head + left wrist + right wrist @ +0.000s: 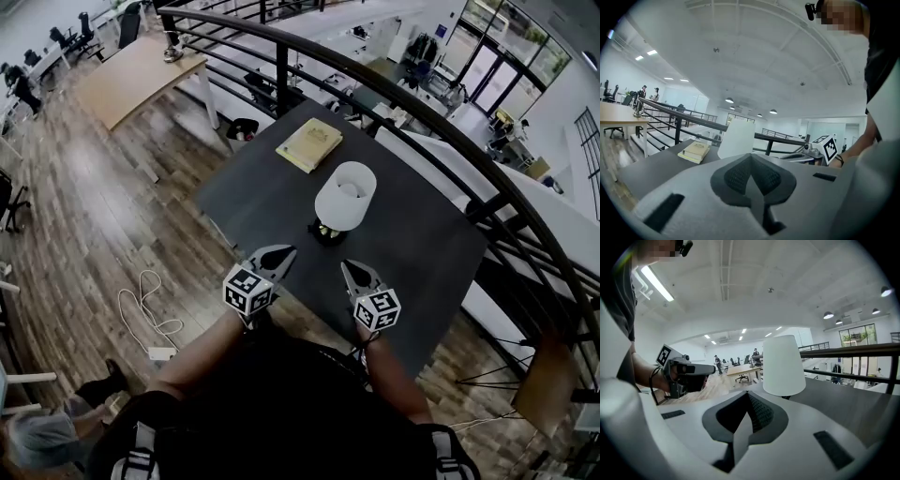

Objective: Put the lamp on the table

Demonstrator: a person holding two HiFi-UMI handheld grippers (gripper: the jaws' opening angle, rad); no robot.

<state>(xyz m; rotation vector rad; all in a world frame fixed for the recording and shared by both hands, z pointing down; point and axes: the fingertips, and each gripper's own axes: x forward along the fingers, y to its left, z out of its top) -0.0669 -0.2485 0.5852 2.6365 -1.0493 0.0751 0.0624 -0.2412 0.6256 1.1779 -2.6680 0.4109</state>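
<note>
A lamp (345,194) with a white shade and a dark base stands upright on the dark grey table (412,253), near its middle. The lamp (737,139) rises just beyond the jaws in the left gripper view. In the right gripper view the lamp (783,364) also stands a little ahead. My left gripper (285,252) hangs over the table's near edge, a short way to the lamp's left, shut and empty. My right gripper (348,267) sits just below the lamp's base, apart from it, shut with nothing in it.
A yellowish book (309,144) lies on the table behind the lamp. A black curved railing (403,98) runs along the table's far side. A wooden desk (141,77) stands at the back left. A white cable (145,314) lies on the wood floor.
</note>
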